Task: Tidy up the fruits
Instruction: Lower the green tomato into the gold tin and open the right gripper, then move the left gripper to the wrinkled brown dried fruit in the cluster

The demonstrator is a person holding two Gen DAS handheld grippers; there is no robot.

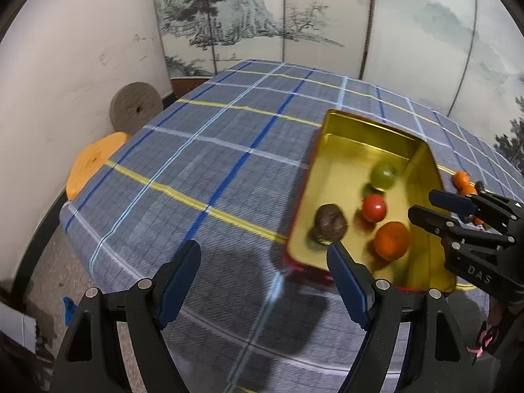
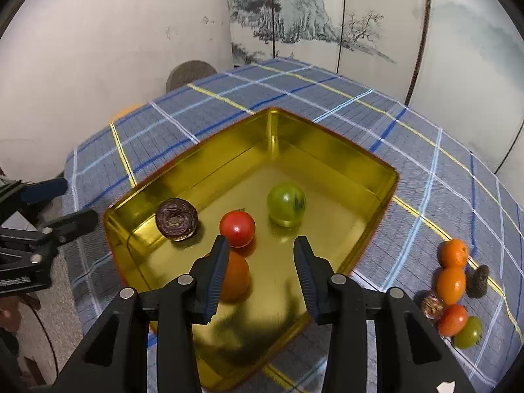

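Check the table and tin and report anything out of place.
Six fruits lie loose on the tablecloth right of the gold tin, while four sit inside it. Given the sorting job, that cluster is the only thing out of place. Nothing looks spilled or damaged.

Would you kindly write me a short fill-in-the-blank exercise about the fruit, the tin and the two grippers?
1. The gold tin holds ____ pieces of fruit.
2. The fruit nearest the tin's far corner is the ____ one.
3. The right gripper, above the tin, holds ____.
4. The loose fruit still lies on the checked ____.

Missing words: four; green; nothing; tablecloth
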